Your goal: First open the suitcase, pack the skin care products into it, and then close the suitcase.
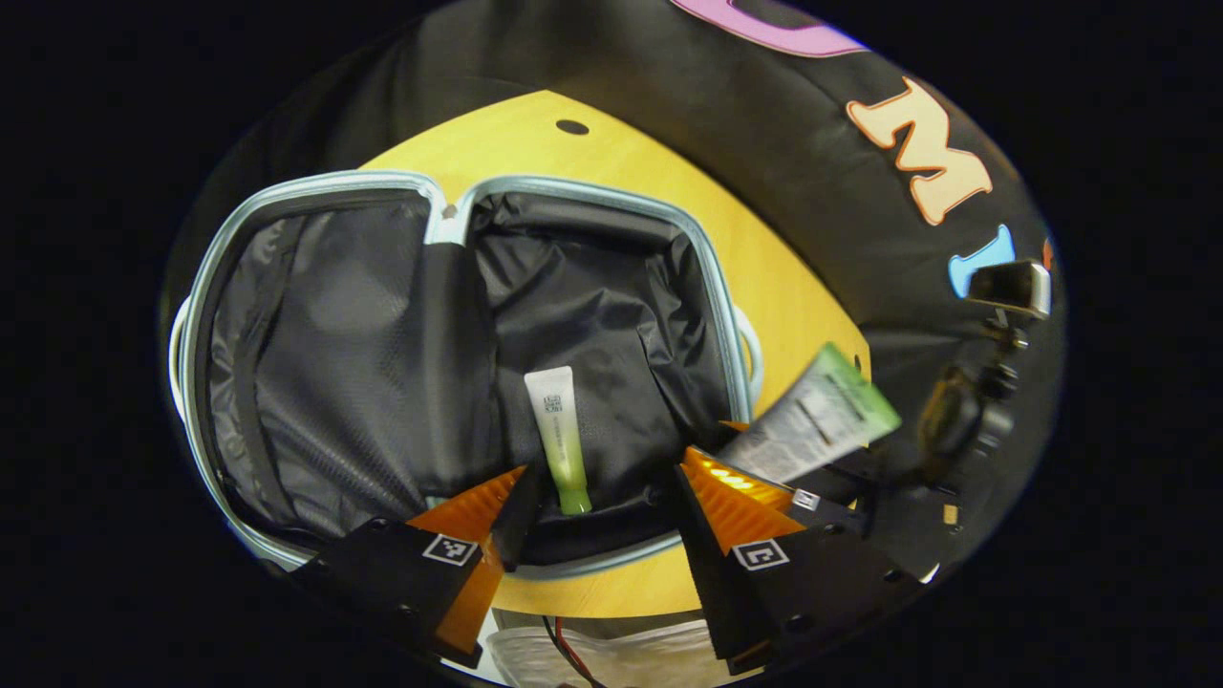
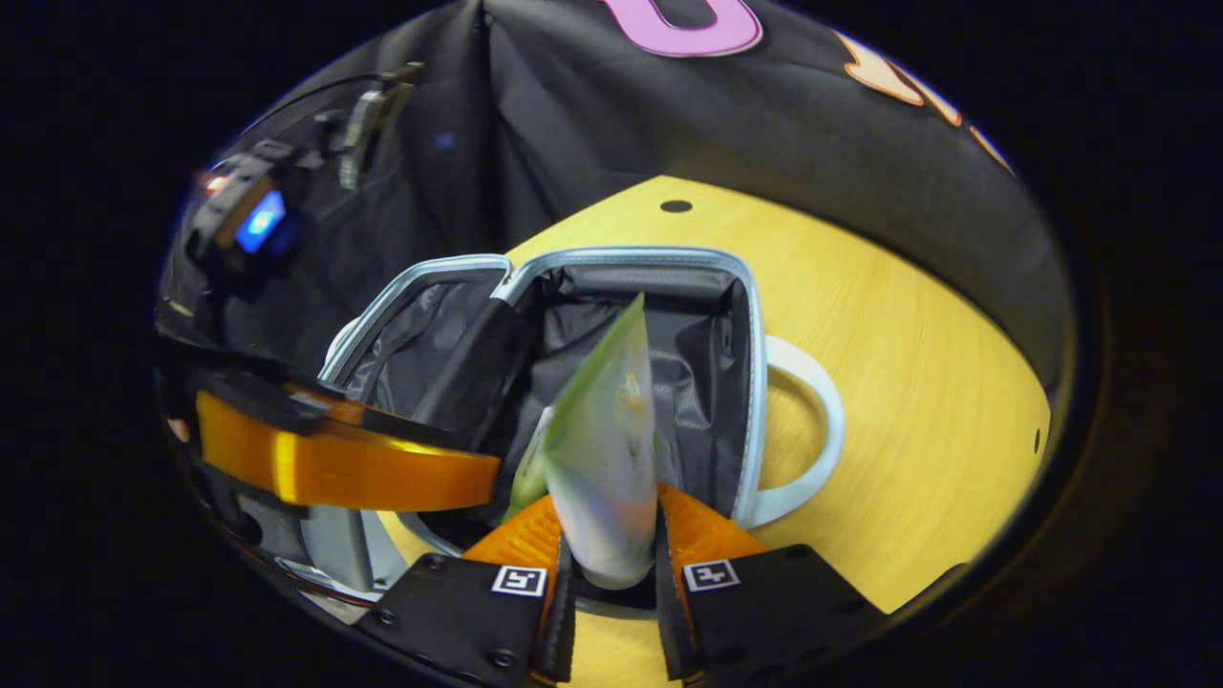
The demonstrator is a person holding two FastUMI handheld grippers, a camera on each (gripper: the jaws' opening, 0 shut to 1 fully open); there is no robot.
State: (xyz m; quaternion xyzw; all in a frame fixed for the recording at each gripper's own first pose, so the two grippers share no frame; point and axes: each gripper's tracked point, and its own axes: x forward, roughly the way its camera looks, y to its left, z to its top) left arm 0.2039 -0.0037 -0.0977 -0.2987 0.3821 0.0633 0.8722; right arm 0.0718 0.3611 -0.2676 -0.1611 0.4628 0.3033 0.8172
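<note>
While left fingers (image 1: 604, 506) gape, right fingers (image 2: 609, 564) pinch tube (image 2: 604, 459)

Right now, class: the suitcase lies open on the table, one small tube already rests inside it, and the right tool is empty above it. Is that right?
One point is wrong: the right tool is not empty. The right gripper view shows it shut on a larger green-and-white tube above the open suitcase. The small tube does lie inside, on the black lining.
</note>
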